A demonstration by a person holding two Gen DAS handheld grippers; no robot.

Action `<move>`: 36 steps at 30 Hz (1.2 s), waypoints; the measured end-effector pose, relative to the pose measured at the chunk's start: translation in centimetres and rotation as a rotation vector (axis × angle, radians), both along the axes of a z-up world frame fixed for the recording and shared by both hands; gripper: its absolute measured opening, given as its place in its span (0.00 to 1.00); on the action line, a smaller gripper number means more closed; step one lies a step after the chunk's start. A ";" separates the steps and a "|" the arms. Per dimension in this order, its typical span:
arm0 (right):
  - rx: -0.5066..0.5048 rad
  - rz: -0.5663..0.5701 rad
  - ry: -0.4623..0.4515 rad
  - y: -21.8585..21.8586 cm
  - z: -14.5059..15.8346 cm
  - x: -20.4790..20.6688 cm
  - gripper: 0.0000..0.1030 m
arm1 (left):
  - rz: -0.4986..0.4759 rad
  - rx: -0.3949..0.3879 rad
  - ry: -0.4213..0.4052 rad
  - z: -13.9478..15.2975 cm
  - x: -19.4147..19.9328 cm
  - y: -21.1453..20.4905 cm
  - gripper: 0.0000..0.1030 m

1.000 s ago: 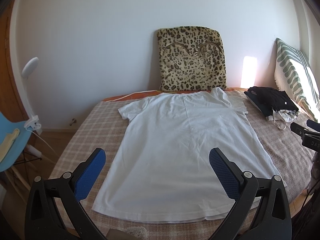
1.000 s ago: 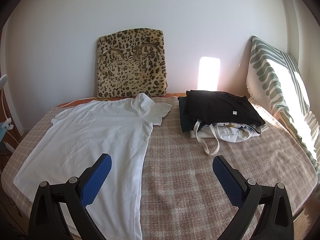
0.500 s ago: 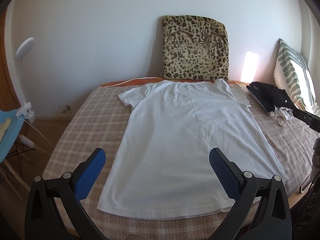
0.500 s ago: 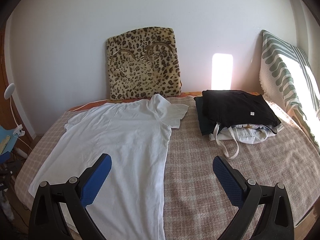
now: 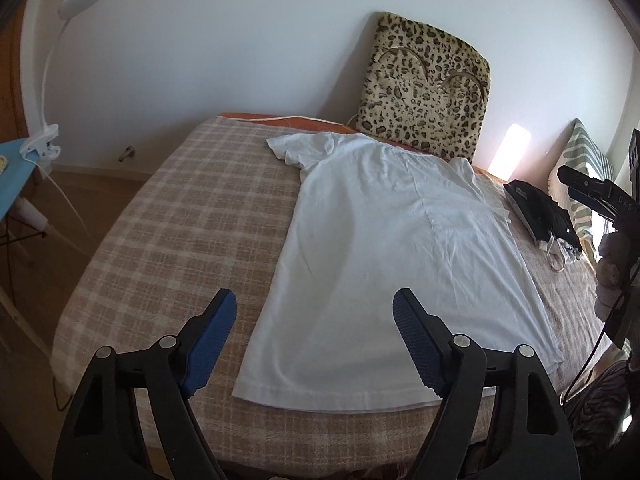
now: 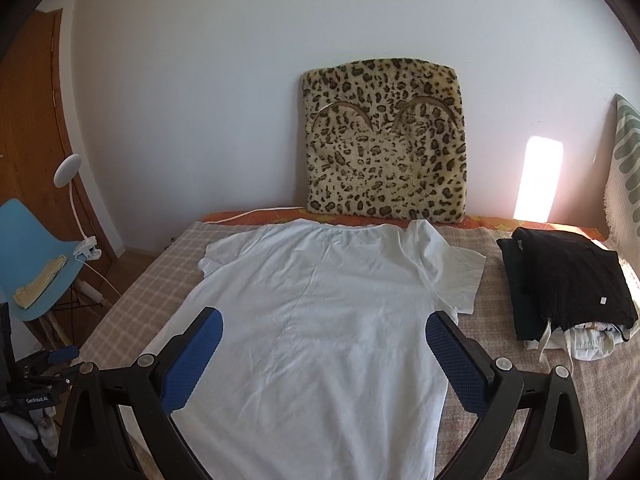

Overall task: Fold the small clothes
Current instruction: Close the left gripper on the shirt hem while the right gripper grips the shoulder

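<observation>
A white T-shirt (image 5: 392,248) lies flat on the checked bed cover (image 5: 180,248), collar toward the wall; it also shows in the right wrist view (image 6: 320,320). My left gripper (image 5: 314,336) is open and empty, held above the shirt's hem at its left corner. My right gripper (image 6: 324,356) is open and empty, held above the shirt's middle. The right gripper's body shows at the right edge of the left wrist view (image 5: 600,192).
A leopard-print cushion (image 6: 384,140) leans on the wall behind the shirt. A stack of folded dark and light clothes (image 6: 568,292) lies right of it, by a striped pillow (image 6: 624,184). A blue chair (image 6: 36,264) and clip lamp (image 6: 68,168) stand left of the bed.
The left gripper has swung left and tilted, so the shirt now sits right of centre. The right gripper has moved left, over the shirt. Both stay open.
</observation>
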State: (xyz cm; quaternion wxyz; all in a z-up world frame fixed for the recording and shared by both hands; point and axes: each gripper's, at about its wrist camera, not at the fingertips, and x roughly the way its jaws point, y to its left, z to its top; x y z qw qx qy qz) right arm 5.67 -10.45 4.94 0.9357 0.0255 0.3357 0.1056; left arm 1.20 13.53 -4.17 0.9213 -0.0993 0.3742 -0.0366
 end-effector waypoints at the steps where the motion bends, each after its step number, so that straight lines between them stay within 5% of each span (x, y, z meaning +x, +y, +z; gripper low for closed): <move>1: -0.003 0.018 0.005 0.7 0.0 0.8 1.00 | 0.001 -0.013 0.012 -0.3 0.0 0.2 0.76; 16: 0.006 0.224 0.154 13.7 -2.9 15.9 0.95 | 0.065 -0.122 0.170 -5.8 0.3 3.6 0.62; 23: -0.017 0.269 0.270 20.8 -6.4 22.5 0.78 | 0.073 -0.091 0.184 -6.5 0.6 4.0 0.62; 27: -0.065 0.286 0.308 24.8 -8.5 25.2 0.77 | 0.069 -0.046 0.185 -6.9 0.8 3.9 0.62; 31: -0.074 0.331 0.376 27.8 -10.9 27.6 0.61 | 0.065 -0.002 0.207 -7.7 1.1 3.4 0.39; 36: -0.142 0.343 0.408 30.5 -12.9 29.8 0.61 | 0.034 0.012 0.196 -7.7 1.2 3.0 0.31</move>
